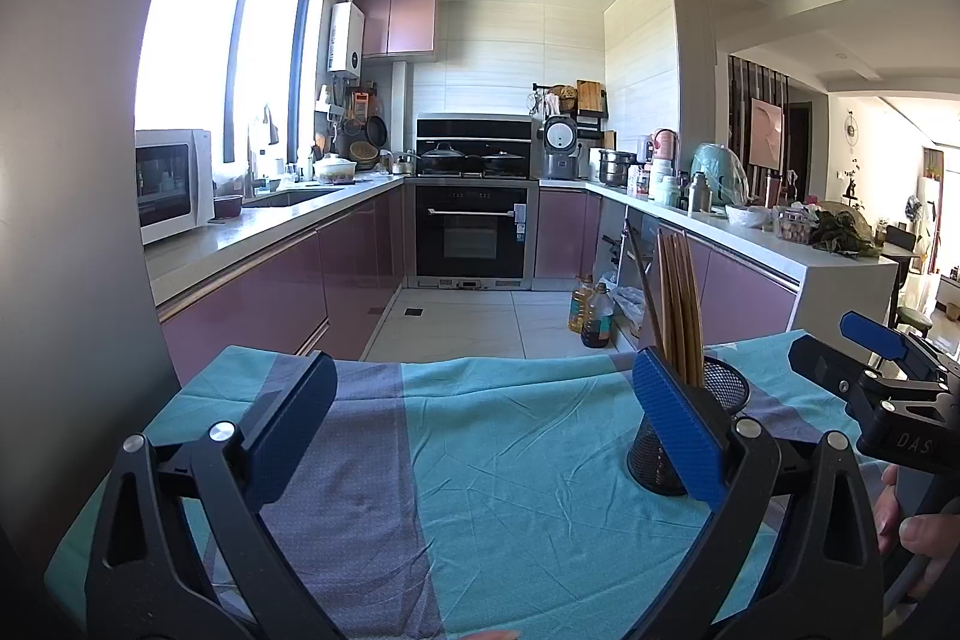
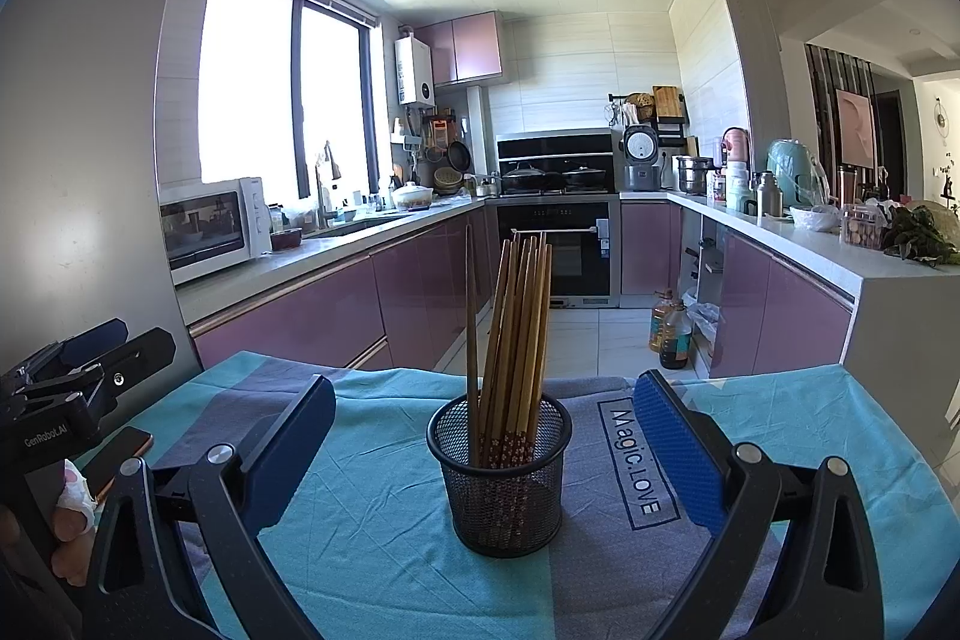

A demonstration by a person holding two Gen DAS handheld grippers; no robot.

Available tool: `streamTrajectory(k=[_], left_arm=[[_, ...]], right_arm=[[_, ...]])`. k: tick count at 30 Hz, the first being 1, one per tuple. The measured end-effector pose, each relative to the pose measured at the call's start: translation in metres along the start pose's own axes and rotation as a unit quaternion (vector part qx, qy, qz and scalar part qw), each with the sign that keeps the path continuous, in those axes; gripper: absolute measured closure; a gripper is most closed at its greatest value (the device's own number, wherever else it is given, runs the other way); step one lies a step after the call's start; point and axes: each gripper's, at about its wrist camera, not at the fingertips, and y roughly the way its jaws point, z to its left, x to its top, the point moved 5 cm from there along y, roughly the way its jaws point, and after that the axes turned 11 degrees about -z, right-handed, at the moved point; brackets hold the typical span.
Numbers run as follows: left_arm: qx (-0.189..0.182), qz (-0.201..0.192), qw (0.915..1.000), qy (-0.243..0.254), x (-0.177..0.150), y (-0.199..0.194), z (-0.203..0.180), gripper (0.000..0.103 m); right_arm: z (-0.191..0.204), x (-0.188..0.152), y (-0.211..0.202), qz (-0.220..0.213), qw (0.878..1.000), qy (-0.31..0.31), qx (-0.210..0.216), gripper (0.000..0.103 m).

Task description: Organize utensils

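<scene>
Turquoise and grey-violet striped cloth (image 2: 372, 520) is covering the table and is the biggest thing in front of me; it is carrying the printed words "Magic.LOVE" near the right side. On this cloth one black wire-mesh round cup (image 2: 504, 478) is standing upright, near the far edge in the right wrist view and well to the right in the left wrist view. Inside it the bundle of long brown wooden chopsticks (image 2: 516, 334) is standing, leaning a little to the right, with one darker stick apart on the left. I am counting about ten sticks, but they are overlapping and I cannot give the exact number.

Two tools are being held by the person. The right gripper (image 2: 483, 451) is standing with its blue-padded jaws spread wide, one on each side of the cup but not touching it. The left gripper (image 1: 480, 427) is also spread wide and is holding nothing; only bare cloth is lying between its jaws, and the cup is just behind its right finger. One orange-edged phone (image 2: 120, 460) is lying on the cloth at the left, partly hidden.

No loose utensil is lying on the cloth in these views, so I am judging that the sorting is at its end, or close to it, with all the sticks already gathered in the cup. If something is remaining, the next move is probably calling for a careful retreat of both tools, because the cup is light and tall-loaded and a touch could be tipping it over.
</scene>
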Motion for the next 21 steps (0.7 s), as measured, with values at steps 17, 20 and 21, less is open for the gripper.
streamTrajectory(k=[17, 20, 21], left_arm=[[-0.001, 0.001, 1.0000, -0.001, -0.0012, 0.0006, -0.0006, 0.006], [-0.001, 0.001, 1.0000, -0.001, -0.0010, 0.0006, -0.0005, 0.006], [-0.001, 0.001, 1.0000, -0.001, -0.0013, 0.0010, -0.0012, 0.006]], right_arm=[[0.0007, 0.0006, 0.0011, 0.001, 1.000, 0.001, -0.001, 0.007], [0.0007, 0.0006, 0.0011, 0.000, 1.000, 0.001, -0.001, 0.007], [0.0008, 0.0001, 0.0011, 0.001, 1.000, 0.001, -0.001, 0.007]])
